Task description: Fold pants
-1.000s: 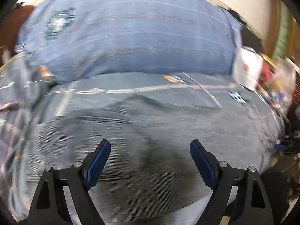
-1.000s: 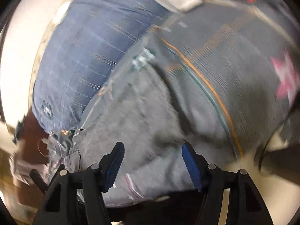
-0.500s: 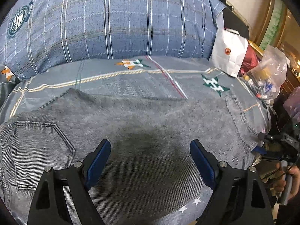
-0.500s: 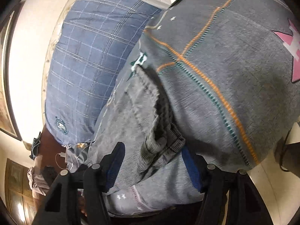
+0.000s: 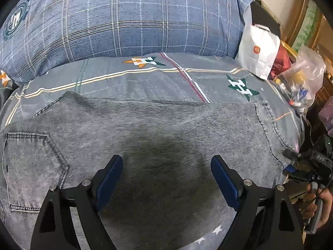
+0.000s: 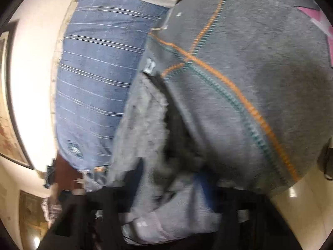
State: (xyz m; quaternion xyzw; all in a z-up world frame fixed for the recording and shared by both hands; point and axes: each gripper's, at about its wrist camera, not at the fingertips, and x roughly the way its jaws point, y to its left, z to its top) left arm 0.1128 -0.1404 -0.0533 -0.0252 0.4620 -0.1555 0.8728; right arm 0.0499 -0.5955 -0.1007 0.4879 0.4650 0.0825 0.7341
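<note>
Grey denim pants [image 5: 158, 129] spread flat across a bed [image 5: 129, 83], back pocket at the left, frayed hem end at the right edge of the mattress. Behind them, a blue plaid pillow [image 5: 124, 18]; to the right, a white paper bag [image 5: 258, 52] and a clear plastic bag [image 5: 301, 77].

Left gripper [image 5: 166, 177] poised above the middle of the pants, jaws wide, nothing between them. Right gripper [image 6: 166, 179] at the hem end, jaws closing with a bunched fold of denim between them; picture too blurred to confirm a firm pinch.

Judged progress: early. Pants laid out lengthwise, apparently already doubled leg on leg. Hem grab under way. Left to do: carrying the hem toward the waist, then smoothing.
</note>
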